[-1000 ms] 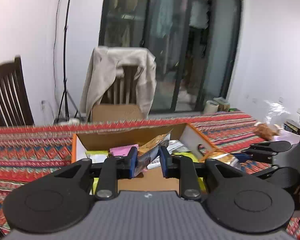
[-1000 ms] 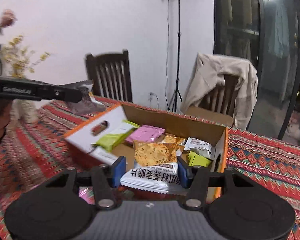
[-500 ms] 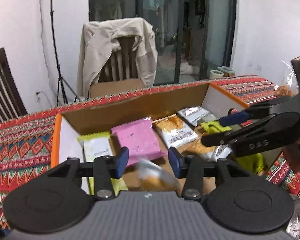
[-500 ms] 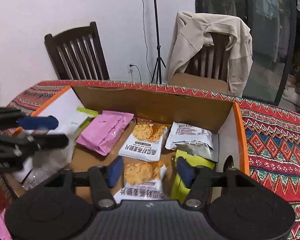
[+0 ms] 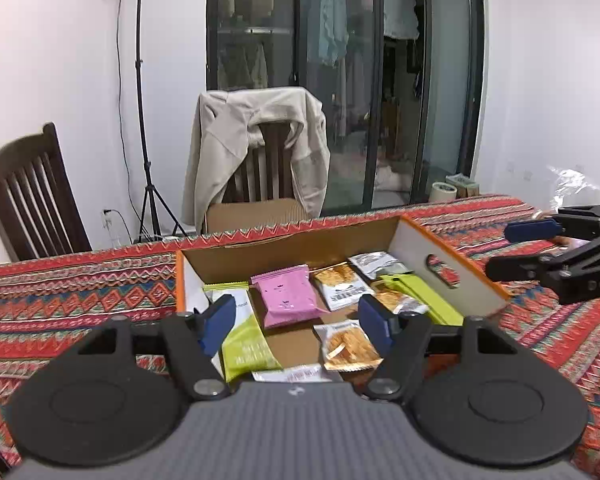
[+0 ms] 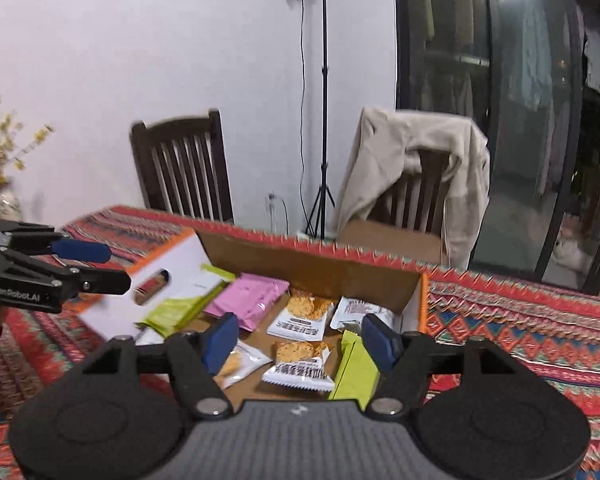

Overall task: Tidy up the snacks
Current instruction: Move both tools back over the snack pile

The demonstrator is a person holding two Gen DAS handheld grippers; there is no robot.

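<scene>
The cardboard box point(image 5: 452, 280) holds pink, lime-green, white and cracker-printed snack packets point(image 5: 288, 296). The left gripper point(image 5: 296, 320) and the right gripper point(image 6: 298, 338) both have jaws spread wide, gripping nothing.

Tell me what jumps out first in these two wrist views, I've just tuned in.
The open cardboard box on the patterned tablecloth, with snack packets lying loose inside: a pink packet near the middle and a lime-green packet toward its left end. Both the left gripper and right gripper hang open and empty above it. Behind, a beige jacket drapes a chair.
</scene>
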